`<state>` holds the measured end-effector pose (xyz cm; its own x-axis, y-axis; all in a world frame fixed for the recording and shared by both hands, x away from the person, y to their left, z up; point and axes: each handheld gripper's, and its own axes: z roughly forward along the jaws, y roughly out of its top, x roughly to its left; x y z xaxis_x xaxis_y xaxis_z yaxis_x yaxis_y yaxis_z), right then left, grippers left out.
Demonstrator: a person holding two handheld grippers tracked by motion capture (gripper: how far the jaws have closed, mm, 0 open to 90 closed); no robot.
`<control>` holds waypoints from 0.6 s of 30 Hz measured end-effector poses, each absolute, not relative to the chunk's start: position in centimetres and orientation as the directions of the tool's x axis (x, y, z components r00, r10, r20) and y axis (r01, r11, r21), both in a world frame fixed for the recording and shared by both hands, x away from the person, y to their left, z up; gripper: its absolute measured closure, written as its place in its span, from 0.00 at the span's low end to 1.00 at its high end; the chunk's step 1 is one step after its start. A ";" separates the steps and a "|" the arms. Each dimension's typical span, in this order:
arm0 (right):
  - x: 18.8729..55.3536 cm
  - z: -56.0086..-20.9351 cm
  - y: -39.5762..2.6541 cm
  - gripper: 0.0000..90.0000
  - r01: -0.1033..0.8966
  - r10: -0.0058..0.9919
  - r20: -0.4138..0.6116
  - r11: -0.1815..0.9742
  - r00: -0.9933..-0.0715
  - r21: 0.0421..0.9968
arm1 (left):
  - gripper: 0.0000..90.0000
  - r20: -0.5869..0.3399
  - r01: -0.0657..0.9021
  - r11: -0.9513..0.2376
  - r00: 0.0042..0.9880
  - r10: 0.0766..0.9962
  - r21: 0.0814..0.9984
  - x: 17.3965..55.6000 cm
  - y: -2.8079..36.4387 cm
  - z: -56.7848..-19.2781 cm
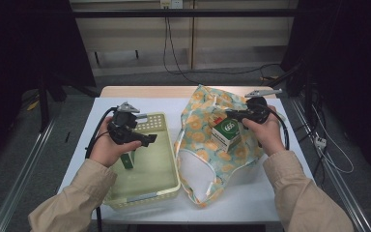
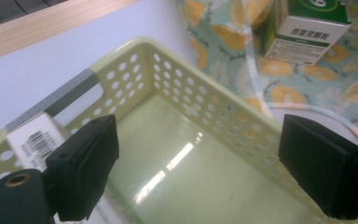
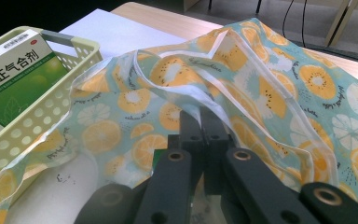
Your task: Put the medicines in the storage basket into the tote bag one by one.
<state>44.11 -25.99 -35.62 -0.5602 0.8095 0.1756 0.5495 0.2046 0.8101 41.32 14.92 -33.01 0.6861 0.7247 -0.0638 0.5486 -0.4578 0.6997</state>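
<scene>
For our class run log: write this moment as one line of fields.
left tool: open, over basket | right tool: shut on fruit-print bag | green-white box: on bag | second box: in basket

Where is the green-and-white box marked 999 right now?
In the high view the green-and-white box sits right of centre on the fruit-print bag, just right of the yellow basket and beside the right tool.
</scene>
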 end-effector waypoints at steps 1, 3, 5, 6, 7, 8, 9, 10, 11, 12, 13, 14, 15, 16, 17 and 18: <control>44.1 -35.7 -26.0 1.00 0.550 0.809 0.176 0.205 -0.560 0.810 | 0.14 -0.047 0.549 -0.466 0.681 0.731 0.694 41.4 15.2 -33.1; 44.1 -35.7 -25.9 1.00 0.552 0.810 0.178 0.204 -0.559 0.808 | 0.14 -0.034 0.554 -0.470 0.671 0.740 0.687 41.4 15.6 -33.3; 44.1 -35.8 -25.9 1.00 0.553 0.809 0.179 0.205 -0.560 0.807 | 0.14 -0.042 0.567 -0.462 0.661 0.749 0.682 41.5 16.1 -33.5; 44.1 -35.8 -25.8 1.00 0.552 0.808 0.179 0.205 -0.561 0.808 | 0.14 -0.045 0.577 -0.456 0.652 0.757 0.678 41.5 16.3 -33.7; 44.1 -35.8 -25.8 1.00 0.553 0.808 0.180 0.204 -0.561 0.808 | 0.13 -0.044 0.581 -0.453 0.646 0.762 0.676 41.5 16.5 -33.8; 44.2 -35.9 -25.8 1.00 0.553 0.807 0.180 0.205 -0.562 0.808 | 0.13 -0.049 0.584 -0.448 0.643 0.764 0.677 41.5 16.8 -33.9; 44.2 -35.9 -25.8 1.00 0.553 0.807 0.181 0.205 -0.563 0.807 | 0.13 -0.058 0.587 -0.440 0.641 0.765 0.679 41.5 17.0 -34.0; 44.2 -35.9 -25.8 1.00 0.554 0.807 0.181 0.206 -0.563 0.807 | 0.13 -0.068 0.593 -0.429 0.635 0.770 0.682 41.5 17.2 -34.1; 44.2 -35.9 -25.9 1.00 0.553 0.807 0.182 0.204 -0.562 0.808 | 0.14 -0.056 0.589 -0.436 0.635 0.771 0.680 41.6 17.4 -34.1; 44.2 -35.9 -25.9 1.00 0.555 0.807 0.182 0.204 -0.561 0.807 | 0.14 -0.063 0.595 -0.425 0.627 0.777 0.682 41.5 17.6 -34.2; 44.2 -35.9 -26.0 1.00 0.553 0.808 0.180 0.204 -0.561 0.808 | 0.14 -0.056 0.595 -0.430 0.626 0.778 0.679 41.6 17.8 -34.2; 44.2 -35.9 -26.0 1.00 0.553 0.808 0.181 0.203 -0.561 0.808 | 0.14 -0.052 0.596 -0.432 0.624 0.780 0.676 41.6 18.0 -34.2; 44.3 -35.9 -26.1 1.00 0.553 0.808 0.181 0.203 -0.561 0.808 | 0.14 -0.061 0.605 -0.420 0.614 0.787 0.676 41.5 18.2 -34.3; 44.3 -35.8 -26.1 1.00 0.554 0.808 0.181 0.202 -0.560 0.808 | 0.14 -0.057 0.608 -0.420 0.610 0.791 0.673 41.5 18.4 -34.4; 44.3 -35.8 -26.2 1.00 0.553 0.809 0.181 0.202 -0.560 0.808 | 0.14 -0.045 0.608 -0.431 0.610 0.791 0.667 41.5 18.7 -34.5; 44.2 -35.8 -26.2 1.00 0.554 0.809 0.182 0.201 -0.559 0.808 | 0.14 -0.042 0.616 -0.427 0.599 0.800 0.662 41.5 18.9 -34.6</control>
